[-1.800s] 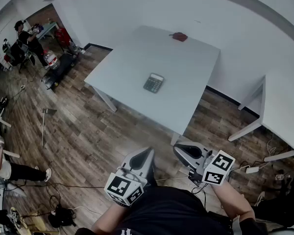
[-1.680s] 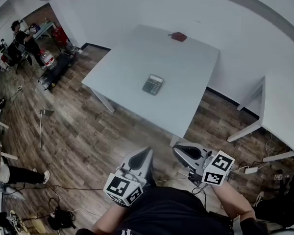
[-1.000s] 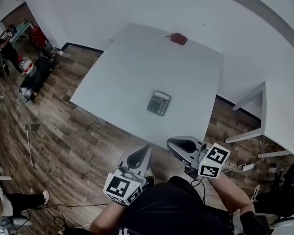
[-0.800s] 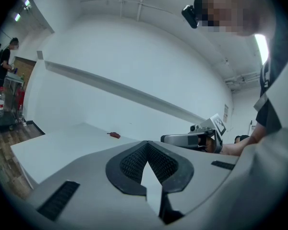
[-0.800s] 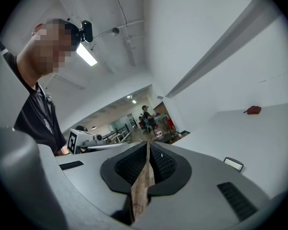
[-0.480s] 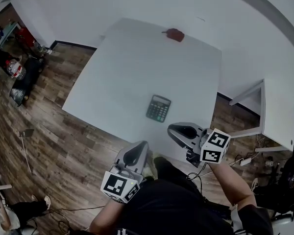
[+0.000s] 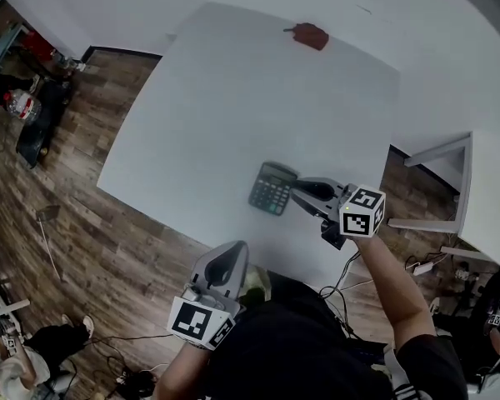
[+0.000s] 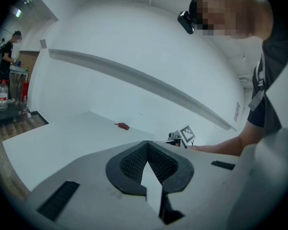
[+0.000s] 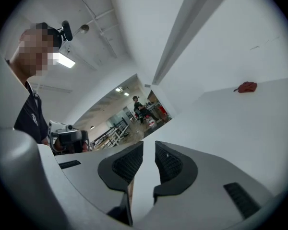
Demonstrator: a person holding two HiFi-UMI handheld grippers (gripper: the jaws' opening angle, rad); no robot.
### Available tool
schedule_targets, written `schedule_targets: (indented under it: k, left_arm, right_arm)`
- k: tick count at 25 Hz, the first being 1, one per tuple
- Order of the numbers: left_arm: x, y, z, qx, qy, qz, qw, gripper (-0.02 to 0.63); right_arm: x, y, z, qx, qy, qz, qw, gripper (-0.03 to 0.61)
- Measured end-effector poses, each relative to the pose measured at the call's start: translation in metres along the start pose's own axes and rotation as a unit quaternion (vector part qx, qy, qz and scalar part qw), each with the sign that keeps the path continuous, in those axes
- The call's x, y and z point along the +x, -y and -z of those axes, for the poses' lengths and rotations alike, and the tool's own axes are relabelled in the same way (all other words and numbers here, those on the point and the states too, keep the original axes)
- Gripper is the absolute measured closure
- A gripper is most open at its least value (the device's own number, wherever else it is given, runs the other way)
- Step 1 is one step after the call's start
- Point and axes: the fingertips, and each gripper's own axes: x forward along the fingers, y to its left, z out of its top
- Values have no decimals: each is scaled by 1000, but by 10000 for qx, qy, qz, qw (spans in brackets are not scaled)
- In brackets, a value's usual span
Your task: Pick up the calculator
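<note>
The dark calculator (image 7: 272, 188) lies flat near the front edge of the white table (image 7: 233, 90). In the head view my right gripper (image 7: 297, 192) reaches over the table with its tips at the calculator's right edge. In the right gripper view its jaws (image 9: 149, 153) show a narrow gap that is opening, with nothing between them; the calculator is hidden from that view. My left gripper (image 7: 232, 251) hangs short of the table's front edge, over the floor. In the left gripper view its pads (image 8: 147, 146) meet, shut on nothing.
A small red object (image 7: 310, 35) lies at the table's far side, also in the gripper views (image 9: 246, 86) (image 8: 122, 126). A second white table (image 7: 483, 198) stands to the right. Wooden floor (image 7: 83, 215) with cables surrounds the table; people and a cart are far left.
The head view has closed in on the table. My right gripper moved forward from beyond the table's edge to the calculator's right side. My left gripper came up toward the table's front edge.
</note>
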Motion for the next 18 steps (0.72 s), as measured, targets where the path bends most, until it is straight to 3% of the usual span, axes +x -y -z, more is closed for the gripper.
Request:
schedule_targets:
  k: [2,9,18]
  left_arm:
    - [8,-6,5,-79,-107,-86,9999,607]
    - [27,-25,22,-333,-411,-370,9979,607]
    - [38,-46,38,-612,-660,-585,9942,607]
  right_arm:
    - [8,29,8,71,-193,30,9998,483]
    - [36,115,47,-274,-1067,386,9932,469]
    - [70,147,96,165,-2121,-115,9770,448]
